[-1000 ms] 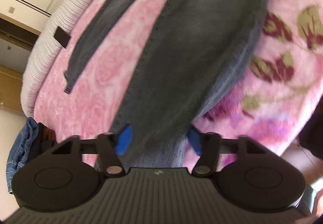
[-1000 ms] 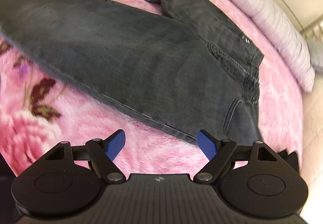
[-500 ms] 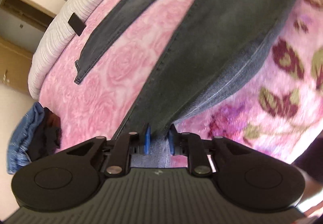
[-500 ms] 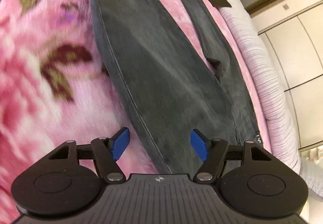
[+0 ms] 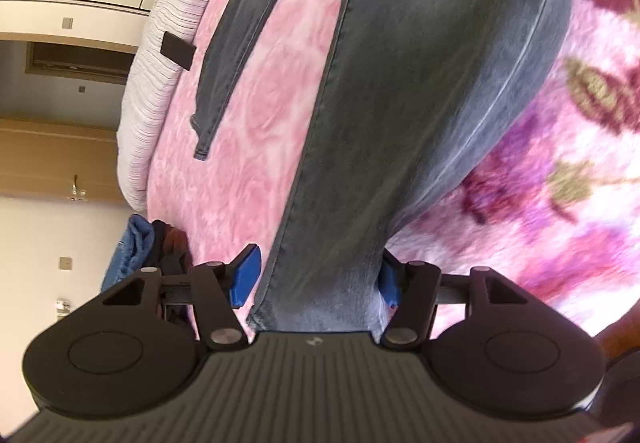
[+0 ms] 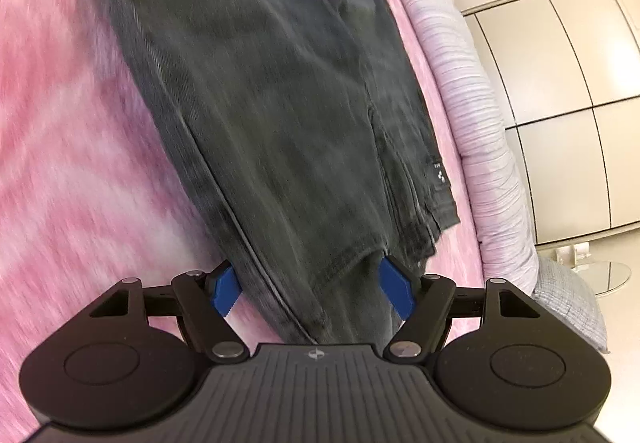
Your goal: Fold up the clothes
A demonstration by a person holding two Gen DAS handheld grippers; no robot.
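Observation:
Dark grey jeans lie stretched over a pink flowered blanket on a bed. In the left wrist view one leg's hem runs in between the pads of my left gripper. Its jaws are opening: the left pad stands off the cloth, the right pad sits at its edge. The other leg lies apart to the left. In the right wrist view the waist end of the jeans, with a small label, reaches between the wide jaws of my right gripper, whose pads do not press on it.
A pale striped quilt runs along the bed's far side, with a small black object on it. Blue denim and dark clothes are piled beyond the bed's end. Cream cupboard doors and a grey pillow are at the right.
The left jaws pinched the leg hem half a second ago and have since spread apart. The right gripper rolled and dropped from above the trouser leg to the waist end.

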